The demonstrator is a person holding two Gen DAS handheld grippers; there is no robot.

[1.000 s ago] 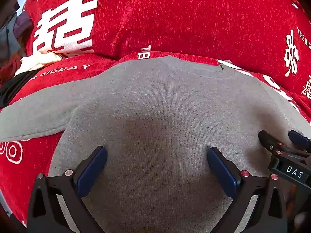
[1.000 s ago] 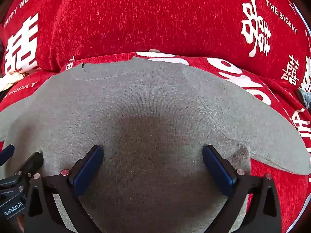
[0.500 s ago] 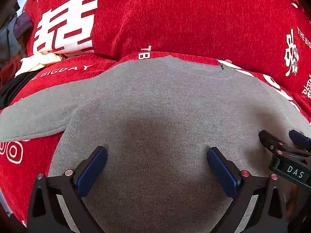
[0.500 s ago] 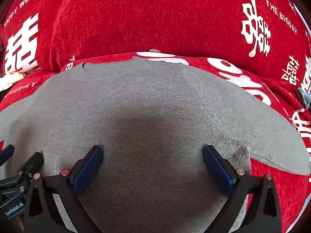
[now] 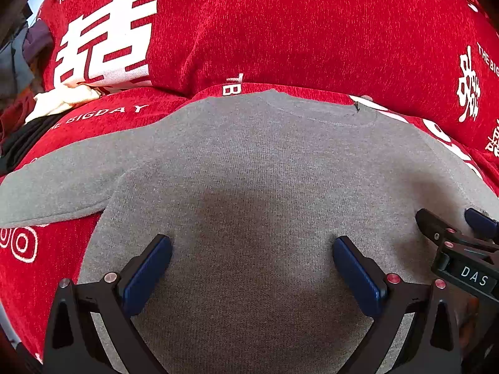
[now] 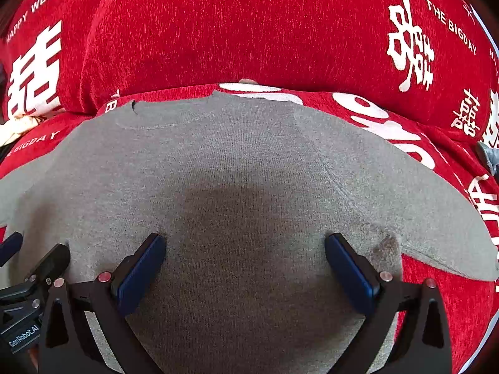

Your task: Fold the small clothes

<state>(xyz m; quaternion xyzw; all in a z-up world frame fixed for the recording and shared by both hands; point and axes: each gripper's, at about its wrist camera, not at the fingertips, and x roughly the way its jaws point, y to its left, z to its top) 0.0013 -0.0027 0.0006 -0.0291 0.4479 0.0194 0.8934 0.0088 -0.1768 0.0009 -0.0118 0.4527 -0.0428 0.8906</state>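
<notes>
- Red plush fabric cover point(image 5: 296, 31) with white double-happiness characters and lettering ("HAPPY WEDDING", "THE BIGDAY") fills both views; rear part rises like a backrest, front part lies flat as seat surface.
- Grey knit long-sleeved sweater point(image 5: 265, 171) lies spread flat on the flat part of the red cover, neckline point(image 5: 312, 112) pointing away toward the backrest, body running down toward both cameras.
- One sleeve point(image 5: 56, 187) stretches out to the left in left wrist view; the other sleeve point(image 6: 436, 218) stretches right in right wrist view. Both lie flat on the red cover.
- Left gripper point(image 5: 252, 268): black frame, blue pads point(image 5: 146, 275), jaws spread wide, nothing between them, over lower body of the sweater. Whether the tips touch the knit, cannot tell.
- Right gripper point(image 6: 244, 265): same build, blue pads point(image 6: 349, 272), jaws wide apart, empty, over sweater near the right armpit area.
- Each gripper shows at the edge of the other's view, side by side above the hem region.
- Cream cloth bundle point(image 5: 62, 101) and dark clothing pieces point(image 5: 18, 143) sit at far left edge, off the sweater.
- Small fuzzy patch point(image 6: 385, 249) on knit near right armpit.
</notes>
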